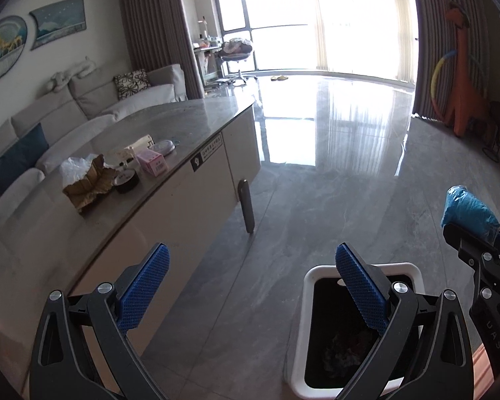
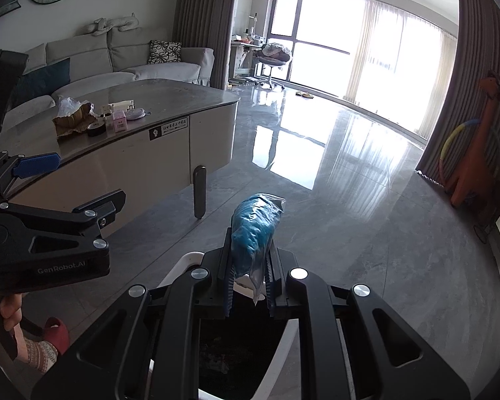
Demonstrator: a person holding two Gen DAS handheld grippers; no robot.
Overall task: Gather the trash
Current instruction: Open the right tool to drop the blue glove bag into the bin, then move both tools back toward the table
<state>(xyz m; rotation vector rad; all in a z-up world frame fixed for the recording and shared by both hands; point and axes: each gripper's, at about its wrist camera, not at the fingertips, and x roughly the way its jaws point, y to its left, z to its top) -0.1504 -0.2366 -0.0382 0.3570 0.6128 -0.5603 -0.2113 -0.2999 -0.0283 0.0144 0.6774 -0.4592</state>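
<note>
My right gripper point(image 2: 250, 266) is shut on a blue plastic-wrapped bundle point(image 2: 255, 230), held above the white trash bin point(image 2: 180, 268); the bundle also shows in the left wrist view point(image 1: 466, 208). My left gripper point(image 1: 251, 260) is open and empty, above the floor beside the bin point(image 1: 308, 278), which has a black liner with trash inside. On the coffee table point(image 1: 170, 123) lie a torn brown paper wrapper point(image 1: 90, 183), a clear plastic bag point(image 1: 71, 170), a roll of black tape point(image 1: 126, 180) and a pink box point(image 1: 151, 163).
The table's dark leg point(image 1: 246, 205) stands near the bin. A grey sofa point(image 1: 83, 100) lies behind the table. An orange dinosaur toy point(image 1: 463, 76) with a hoop stands at the right wall. A red slipper and socked foot point(image 2: 50, 340) are at lower left.
</note>
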